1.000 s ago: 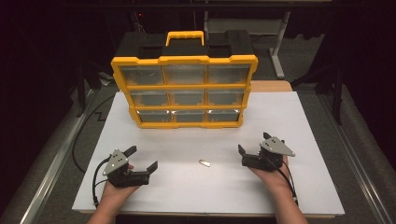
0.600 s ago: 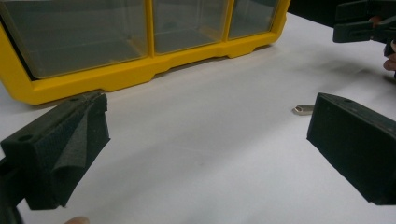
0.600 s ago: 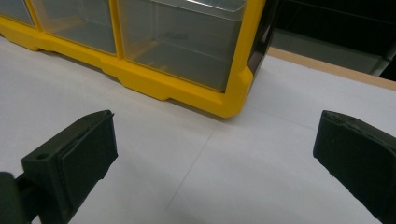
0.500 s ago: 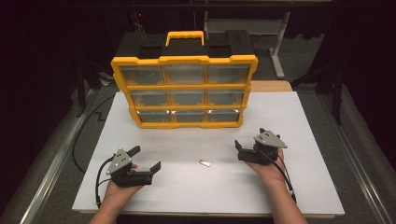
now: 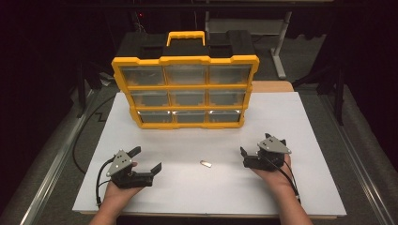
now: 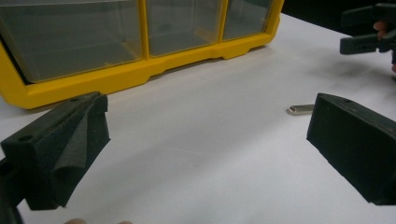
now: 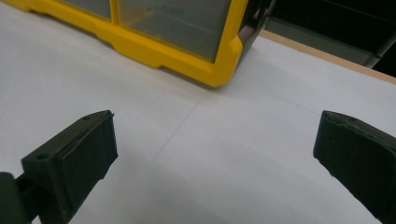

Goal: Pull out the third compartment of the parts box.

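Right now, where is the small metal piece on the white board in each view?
High view: the metal piece lies on the board, midway between the grippers.
Left gripper view: the piece sits beside the right-hand jaw.
Right gripper view: not in it.
Shared landmark: the yellow organizer.

Layout of the surface [image 5: 305,122], seen from above.
The compartment case [image 5: 185,91] stands at the far middle; the small metal piece [image 5: 205,163] lies before it, between the left claw [image 5: 146,160] and the right claw [image 5: 254,151], nearer the right.
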`<state>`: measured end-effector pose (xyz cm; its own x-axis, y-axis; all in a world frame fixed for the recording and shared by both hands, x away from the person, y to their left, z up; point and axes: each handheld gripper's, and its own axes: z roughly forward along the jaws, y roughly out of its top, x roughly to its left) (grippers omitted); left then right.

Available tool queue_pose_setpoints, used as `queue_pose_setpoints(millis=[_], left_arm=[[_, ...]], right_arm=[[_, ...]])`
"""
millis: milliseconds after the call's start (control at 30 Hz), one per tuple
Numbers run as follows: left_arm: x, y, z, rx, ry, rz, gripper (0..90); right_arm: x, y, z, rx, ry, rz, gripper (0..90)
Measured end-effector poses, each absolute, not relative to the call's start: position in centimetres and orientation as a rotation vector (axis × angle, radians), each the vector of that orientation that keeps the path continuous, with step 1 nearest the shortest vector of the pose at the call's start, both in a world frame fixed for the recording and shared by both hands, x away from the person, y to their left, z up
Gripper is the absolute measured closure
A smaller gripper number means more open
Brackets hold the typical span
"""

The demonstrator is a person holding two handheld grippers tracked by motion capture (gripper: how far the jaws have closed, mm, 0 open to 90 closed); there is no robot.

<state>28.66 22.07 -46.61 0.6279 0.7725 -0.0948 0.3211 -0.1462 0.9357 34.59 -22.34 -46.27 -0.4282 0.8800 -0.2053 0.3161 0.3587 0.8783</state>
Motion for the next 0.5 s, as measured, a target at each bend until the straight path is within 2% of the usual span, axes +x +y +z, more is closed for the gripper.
queue_pose_setpoints(millis=[500], left_arm=[[28.8, 22.0, -46.5, 1.733, 0.891, 0.507, 0.2]], right_arm=[[33.6, -23.7, -46.6, 0.999, 1.985, 0.962, 0.1]])
